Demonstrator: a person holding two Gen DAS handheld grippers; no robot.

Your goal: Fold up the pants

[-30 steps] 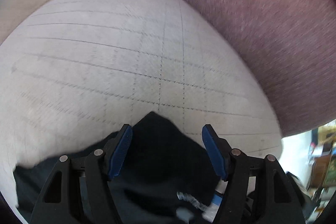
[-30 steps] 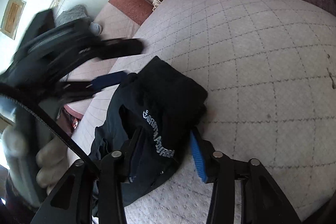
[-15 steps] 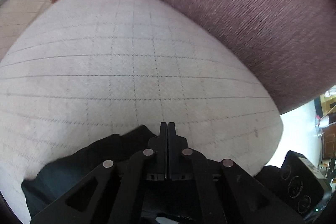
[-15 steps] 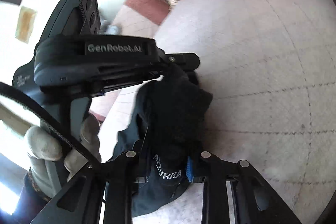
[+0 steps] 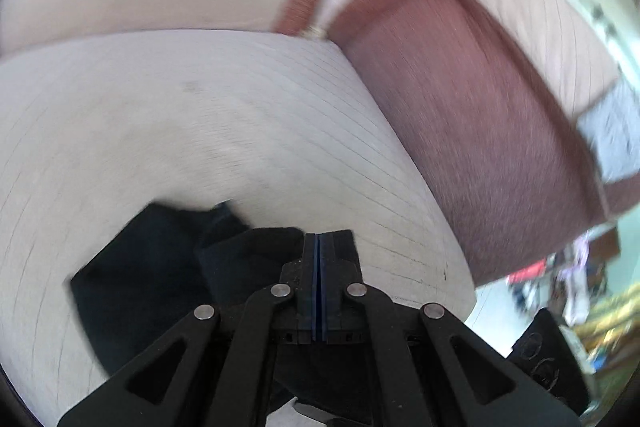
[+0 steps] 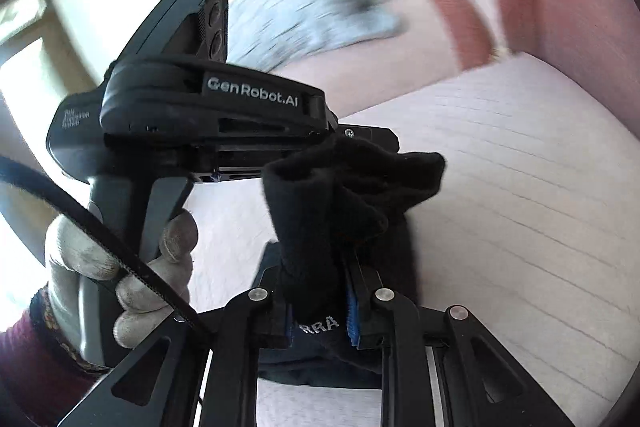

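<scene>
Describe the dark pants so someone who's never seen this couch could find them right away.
Start at the pale quilted couch seat below the reddish backrest. At its near edge, the black fabric pants hang bunched, pinched by the closing right gripper. They are the only dark cloth, bearing white lettering.

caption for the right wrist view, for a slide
Right gripper closing on dark pants over the quilted cushion.

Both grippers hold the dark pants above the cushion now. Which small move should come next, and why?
Probably draw the two grippers apart so that the cloth spreads. The pants hang bunched in a thick wad between the right gripper, whose fingers are closing on them, and the shut left gripper. Only the pale quilted cushion lies beneath, with bare room to lay them flat.
</scene>
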